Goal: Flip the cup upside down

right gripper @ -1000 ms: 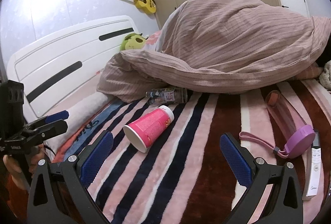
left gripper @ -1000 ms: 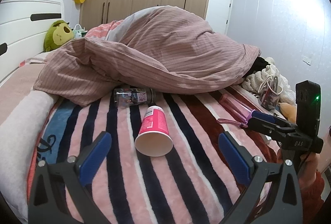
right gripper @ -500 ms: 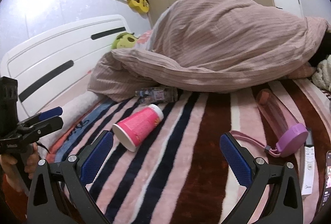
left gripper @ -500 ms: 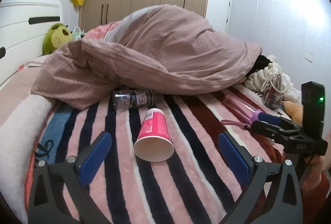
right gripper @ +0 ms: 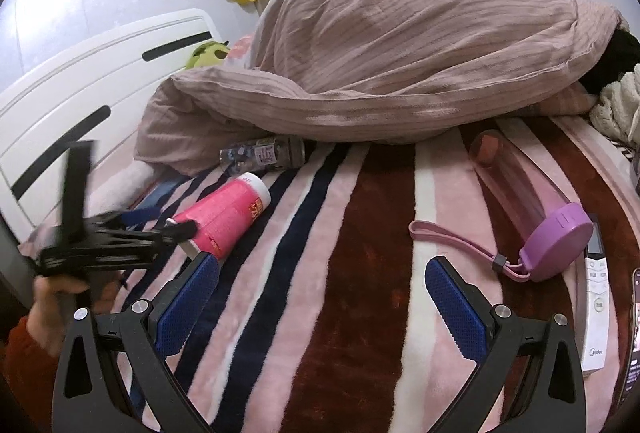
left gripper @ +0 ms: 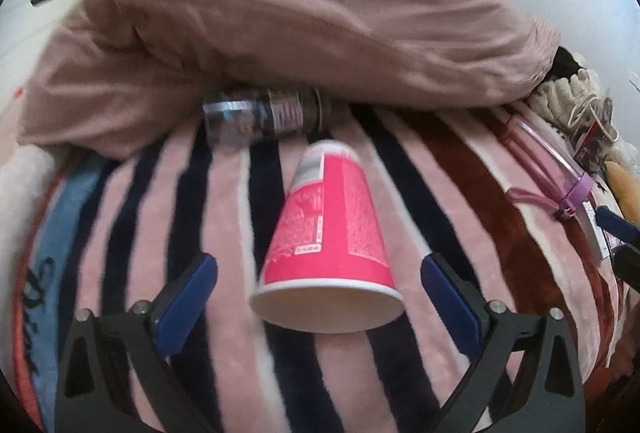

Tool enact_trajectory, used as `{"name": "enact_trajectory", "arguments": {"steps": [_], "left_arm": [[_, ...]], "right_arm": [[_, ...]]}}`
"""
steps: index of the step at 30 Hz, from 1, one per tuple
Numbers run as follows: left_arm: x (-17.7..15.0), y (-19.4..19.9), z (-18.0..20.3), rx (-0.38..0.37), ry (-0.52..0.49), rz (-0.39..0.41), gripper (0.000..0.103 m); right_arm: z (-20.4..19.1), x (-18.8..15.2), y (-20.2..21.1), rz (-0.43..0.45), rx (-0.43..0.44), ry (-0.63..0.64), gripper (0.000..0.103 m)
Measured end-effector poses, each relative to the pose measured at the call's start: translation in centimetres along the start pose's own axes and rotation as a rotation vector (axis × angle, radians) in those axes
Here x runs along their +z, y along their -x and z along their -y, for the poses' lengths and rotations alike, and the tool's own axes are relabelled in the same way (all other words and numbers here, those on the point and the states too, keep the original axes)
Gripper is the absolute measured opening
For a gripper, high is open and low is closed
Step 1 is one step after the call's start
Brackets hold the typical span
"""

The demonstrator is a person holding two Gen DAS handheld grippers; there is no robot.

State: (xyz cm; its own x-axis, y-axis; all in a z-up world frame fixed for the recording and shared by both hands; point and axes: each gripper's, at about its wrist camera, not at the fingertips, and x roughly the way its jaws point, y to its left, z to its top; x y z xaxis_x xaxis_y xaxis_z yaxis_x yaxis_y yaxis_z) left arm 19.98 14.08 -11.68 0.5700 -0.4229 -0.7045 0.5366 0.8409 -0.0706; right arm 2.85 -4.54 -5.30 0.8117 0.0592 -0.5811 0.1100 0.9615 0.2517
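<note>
While cup (left gripper: 332, 233) lay sideways on striped bed (left gripper: 224, 217), mouth toward left gripper (left gripper: 320, 293), jaws stood apart astride rim; right gripper (right gripper: 320, 297) hung apart, jaws wide.

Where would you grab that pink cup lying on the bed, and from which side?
Probably across its wide end, near the rim. The cup lies on its side on the blanket, open mouth toward the left gripper, whose open fingers already stand either side of the rim. Coming straight in from the mouth end and closing on the side walls should suit turning it over; paper walls may dent.
</note>
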Motion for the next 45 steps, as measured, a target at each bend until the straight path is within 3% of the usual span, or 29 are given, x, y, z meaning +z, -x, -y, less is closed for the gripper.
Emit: {"name": "enact_trajectory", "arguments": {"steps": [4, 6, 16, 20, 26, 31, 36, 45], "left_arm": [[-0.1, -1.7, -0.2, 0.015, -0.002, -0.039, 0.082], [-0.1, -2.2, -0.2, -0.012, 0.0, -0.053, 0.078], [-1.7, 0.7, -0.1, -0.049, -0.019, -0.056, 0.077], [-4.3, 2.3, -0.8, -0.083, 0.018, -0.095, 0.077], [-7.6, 5.5, -1.6, -0.143, 0.025, -0.086, 0.077], [-8.5, 6.3, -1.4, -0.162, 0.011, -0.083, 0.077], [-8.6, 5.9, -1.5, -0.185, 0.005, -0.095, 0.078], [-9.3, 6.3, -0.1, -0.399, -0.01, -0.162, 0.082]], "right_arm": [[0.1, 0.0, -0.2, -0.008, 0.012, -0.012, 0.103], [0.3, -0.1, -0.5, -0.018, 0.011, -0.02, 0.103], [1.3, -0.4, -1.0, -0.038, 0.017, -0.047, 0.103], [1.4, -0.8, -1.5, -0.066, 0.078, -0.091, 0.103], [-1.2, -1.6, -3.1, -0.116, 0.214, -0.098, 0.103], [-4.3, -2.2, -5.3, -0.174, 0.385, -0.139, 0.099], [-8.8, -2.4, -7.0, -0.212, 0.396, -0.033, 0.096], [-8.9, -2.9, -8.9, -0.28, 0.382, -0.062, 0.096]]}}
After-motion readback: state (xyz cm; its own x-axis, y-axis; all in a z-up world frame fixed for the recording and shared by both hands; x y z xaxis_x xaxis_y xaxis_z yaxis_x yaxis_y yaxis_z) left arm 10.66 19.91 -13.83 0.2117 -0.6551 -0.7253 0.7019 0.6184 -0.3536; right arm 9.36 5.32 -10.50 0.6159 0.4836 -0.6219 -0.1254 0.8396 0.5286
